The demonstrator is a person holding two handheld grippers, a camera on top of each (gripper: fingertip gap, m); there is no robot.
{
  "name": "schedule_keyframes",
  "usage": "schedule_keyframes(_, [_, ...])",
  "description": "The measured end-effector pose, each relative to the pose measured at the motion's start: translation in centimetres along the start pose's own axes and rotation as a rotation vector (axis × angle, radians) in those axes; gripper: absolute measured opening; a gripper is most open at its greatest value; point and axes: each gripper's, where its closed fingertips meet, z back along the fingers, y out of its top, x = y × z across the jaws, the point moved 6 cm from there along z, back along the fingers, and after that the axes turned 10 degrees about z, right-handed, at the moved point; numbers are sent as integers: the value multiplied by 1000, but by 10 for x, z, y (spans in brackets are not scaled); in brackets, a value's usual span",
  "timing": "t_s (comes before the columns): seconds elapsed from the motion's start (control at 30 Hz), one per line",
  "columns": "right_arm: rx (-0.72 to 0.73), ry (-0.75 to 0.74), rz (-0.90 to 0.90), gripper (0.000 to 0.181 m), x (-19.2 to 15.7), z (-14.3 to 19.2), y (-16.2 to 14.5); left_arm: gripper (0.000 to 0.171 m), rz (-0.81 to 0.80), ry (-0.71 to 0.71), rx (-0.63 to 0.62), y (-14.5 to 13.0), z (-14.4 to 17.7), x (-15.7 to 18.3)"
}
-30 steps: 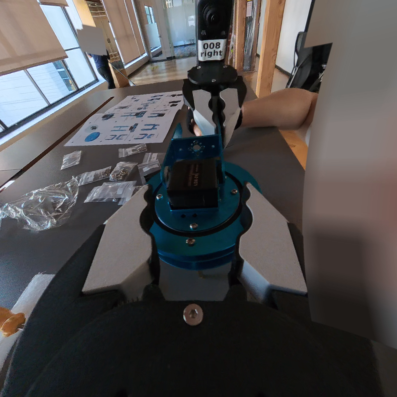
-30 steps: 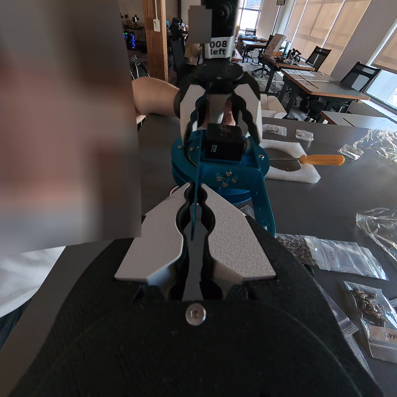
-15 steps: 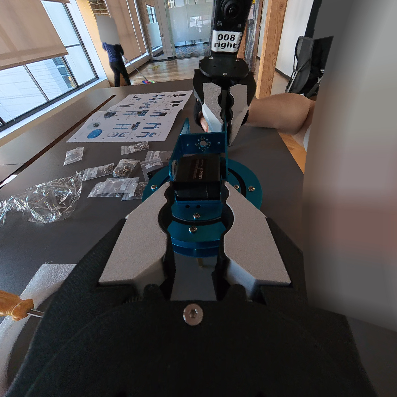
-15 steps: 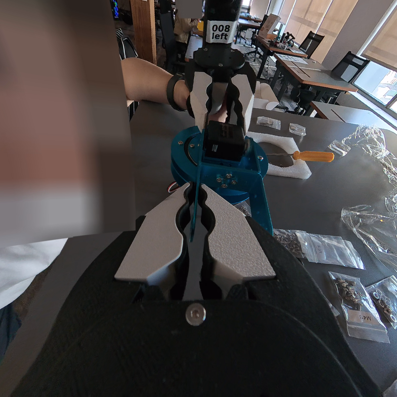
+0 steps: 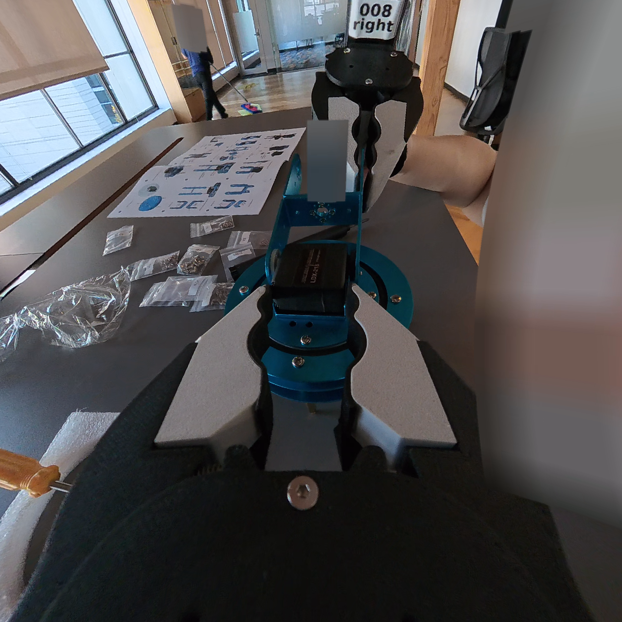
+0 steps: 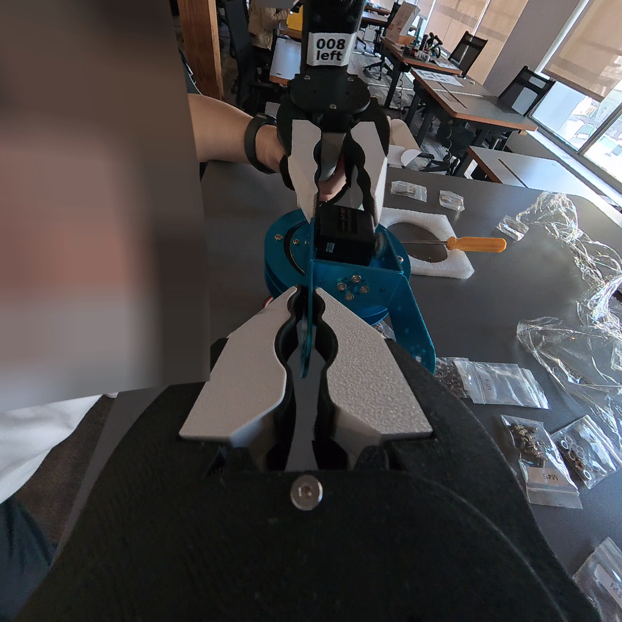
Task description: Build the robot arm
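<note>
A round blue base (image 5: 393, 296) stands on the dark bench (image 5: 101, 370), carrying a black motor block (image 5: 311, 276) seated in a blue metal bracket (image 5: 323, 215) that rises above it. The left claw (image 5: 308, 304) reaches over the near edge of the base with its fingers partly closed around the motor block, one tip on each side of it; whether they press on it cannot be told. The right claw (image 6: 308, 296), opposite, is pinching one upright side plate of the bracket, the thin blue plate held edge-on between its pressed-together fingers. A person's forearm (image 5: 447, 168) rests on the bench behind the right claw. Beside the base lie several small clear bags of screws (image 5: 195, 262), crumpled clear plastic wrap (image 5: 67, 313) and, farther off, printed sheets (image 5: 208, 181). On the other side, just beside the base, a white foam piece (image 6: 434, 266) with a round cut-out carries an orange-handled screwdriver (image 6: 474, 244).
</note>
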Motion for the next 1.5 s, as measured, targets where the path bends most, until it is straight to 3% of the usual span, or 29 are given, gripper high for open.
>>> schedule_keyframes(0.23, [-10, 11, 10, 1, -2, 0, 0, 54, -110, 14, -5, -5, -3, 5])
schedule_keyframes(0.4, [-14, 5, 16, 2, -2, 0, 0, 59, -16, -40, 9, -5, -3, 4])
schedule_keyframes(0.63, [-23, -5, 32, 2, -2, 0, 0, 51, -16, -1, 21, -1, -3, 3])
schedule_keyframes(1.5, [-63, -19, 8, 1, -5, -1, 1, 51, 26, 2, 20, -1, -4, 5])
